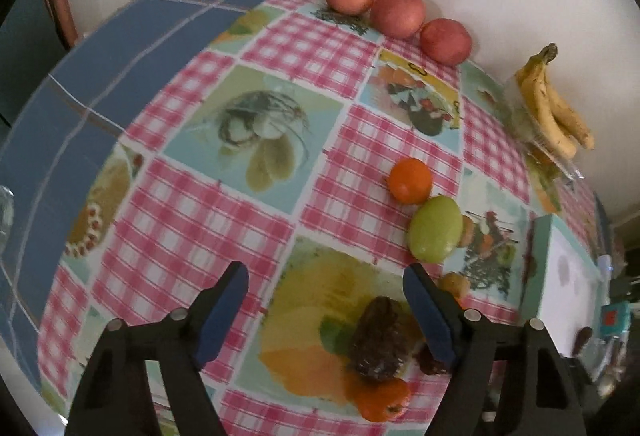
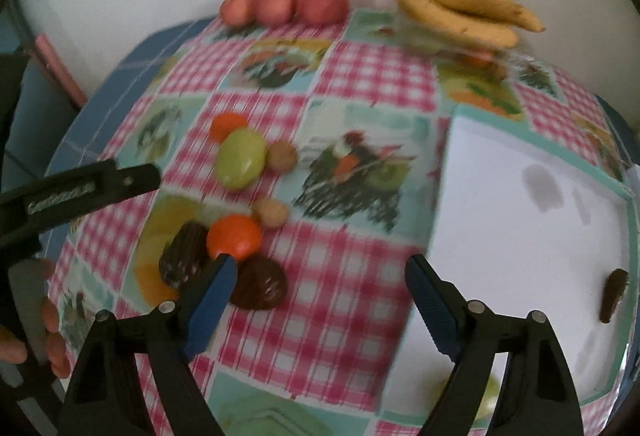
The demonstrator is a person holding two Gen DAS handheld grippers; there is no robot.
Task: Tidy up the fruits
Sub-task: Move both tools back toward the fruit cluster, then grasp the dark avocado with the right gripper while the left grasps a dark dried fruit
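My left gripper (image 1: pixel 326 312) points down at the table, open, with a dark brown bumpy fruit (image 1: pixel 380 340) between its blue pads, close to the right pad and not pressed. An orange (image 1: pixel 382 402) lies just below it, and a second dark fruit (image 1: pixel 432 360) shows behind the right finger. My right gripper (image 2: pixel 322 306) is open over bare cloth, its left pad just in front of an orange (image 2: pixel 234 238) and two dark fruits (image 2: pixel 184 256) (image 2: pixel 260 284). A green fruit (image 2: pixel 240 158) touches another orange (image 2: pixel 228 124).
Three red apples (image 1: pixel 396 14) line the wall, with bananas (image 1: pixel 556 108) on a clear plastic pack. A white box with a teal rim (image 2: pixel 520 236) holds one dark piece (image 2: pixel 614 294). Two small brown nuts (image 2: pixel 282 154) (image 2: pixel 272 212) lie near the green fruit. A hand (image 2: pixel 52 320) shows at the left.
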